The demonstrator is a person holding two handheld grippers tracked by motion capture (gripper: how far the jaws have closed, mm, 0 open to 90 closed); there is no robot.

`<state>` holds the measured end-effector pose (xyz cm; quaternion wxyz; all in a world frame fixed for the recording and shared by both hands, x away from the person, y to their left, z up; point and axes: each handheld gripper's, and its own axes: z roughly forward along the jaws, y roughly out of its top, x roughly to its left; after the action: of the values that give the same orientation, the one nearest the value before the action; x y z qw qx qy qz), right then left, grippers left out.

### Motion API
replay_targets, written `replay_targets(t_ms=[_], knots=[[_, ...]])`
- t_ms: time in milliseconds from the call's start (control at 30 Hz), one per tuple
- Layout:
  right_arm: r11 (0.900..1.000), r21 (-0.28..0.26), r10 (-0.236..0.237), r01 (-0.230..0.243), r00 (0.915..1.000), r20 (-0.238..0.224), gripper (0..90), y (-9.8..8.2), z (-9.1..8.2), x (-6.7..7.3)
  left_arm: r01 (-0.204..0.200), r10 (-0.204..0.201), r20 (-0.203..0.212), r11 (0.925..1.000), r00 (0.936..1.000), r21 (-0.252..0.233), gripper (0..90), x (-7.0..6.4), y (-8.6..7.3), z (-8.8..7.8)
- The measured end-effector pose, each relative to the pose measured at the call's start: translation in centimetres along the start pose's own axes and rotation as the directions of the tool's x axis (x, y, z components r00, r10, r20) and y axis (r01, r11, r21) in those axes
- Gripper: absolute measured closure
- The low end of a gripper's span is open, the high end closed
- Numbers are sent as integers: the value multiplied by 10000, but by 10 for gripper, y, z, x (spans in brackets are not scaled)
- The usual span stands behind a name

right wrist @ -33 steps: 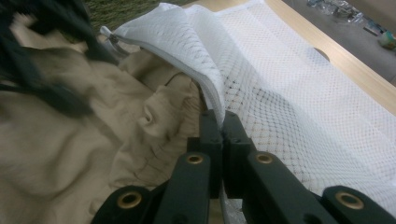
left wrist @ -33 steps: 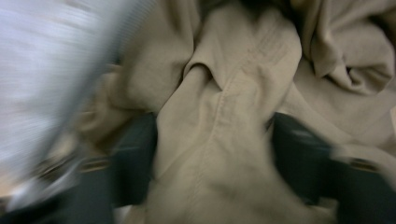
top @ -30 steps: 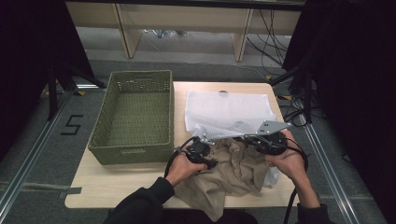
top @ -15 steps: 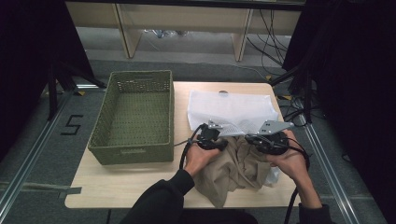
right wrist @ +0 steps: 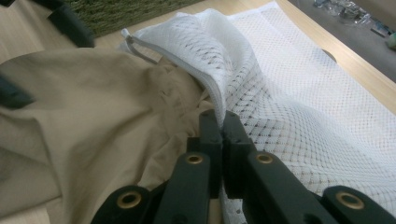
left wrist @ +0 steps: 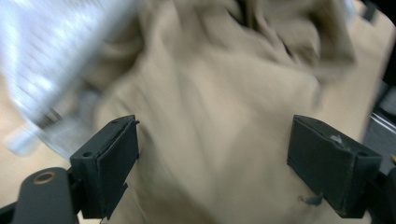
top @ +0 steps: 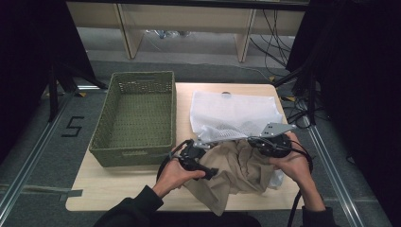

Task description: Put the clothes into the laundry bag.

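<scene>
Your right gripper [right wrist: 219, 122] had its jaws pressed together on the rim of the white mesh bag [right wrist: 299, 93], which spread away ahead of it across the table [top: 123, 182]. Your left gripper [left wrist: 212, 163] had its jaws wide apart, nothing between them, poised over the beige garment [left wrist: 219, 93] lying just beside the bag. A green woven basket [top: 135, 118] sat beyond your left gripper.

Lab-style recording bay: black curtains [top: 28, 56], floor rails [top: 28, 158], taped "5" [top: 72, 126], loose cables [top: 279, 33].
</scene>
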<state>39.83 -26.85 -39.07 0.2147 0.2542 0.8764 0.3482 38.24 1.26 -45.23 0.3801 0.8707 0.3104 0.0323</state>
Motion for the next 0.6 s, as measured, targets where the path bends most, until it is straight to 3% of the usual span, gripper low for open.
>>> replay_targets(t_ms=[33,133,200,233,300,333,367,400,467,500,533,600], knots=[[9999,36,97,-97,10000,11,899,0,0,0,-302,301,54,9990,9995,342,160,1,-5,0],[10000,69,31,-31,10000,-5,898,0,0,0,-705,680,304,9933,9972,916,157,-3,-15,11],[9999,111,98,-98,10000,-2,898,0,1,1,-756,743,151,9882,9971,1329,155,-10,-19,25],[9999,93,88,-88,10000,-17,898,0,2,1,-687,679,111,9881,9976,1376,155,-13,-20,30],[9997,219,137,-136,9999,-50,897,0,2,2,-1171,1162,150,9817,9931,1503,154,-17,-19,41],[9998,192,45,-43,9999,-95,897,0,3,2,-1255,1273,-21,9808,9919,1493,160,-19,-18,46],[9999,130,-24,25,9999,-110,896,0,4,3,-1279,1306,-123,9833,9914,1297,219,-21,-17,52],[9997,250,78,-75,9999,-108,897,0,4,4,-1493,1511,-85,9828,9885,1088,433,-22,-16,56],[9997,216,-141,146,9996,-236,896,1,6,6,-1333,1337,-12,9887,9910,678,623,-25,-11,60],[9996,237,-158,163,9997,-210,897,2,7,7,-1789,1795,-3,9805,9838,818,713,-24,-6,58],[9997,220,-116,120,9998,-189,898,2,7,8,-1914,1922,-44,9789,9813,714,758,-25,-2,56],[9997,212,-87,92,9997,-241,900,3,5,8,-1630,1630,-13,9866,9866,117,801,-26,11,53]])
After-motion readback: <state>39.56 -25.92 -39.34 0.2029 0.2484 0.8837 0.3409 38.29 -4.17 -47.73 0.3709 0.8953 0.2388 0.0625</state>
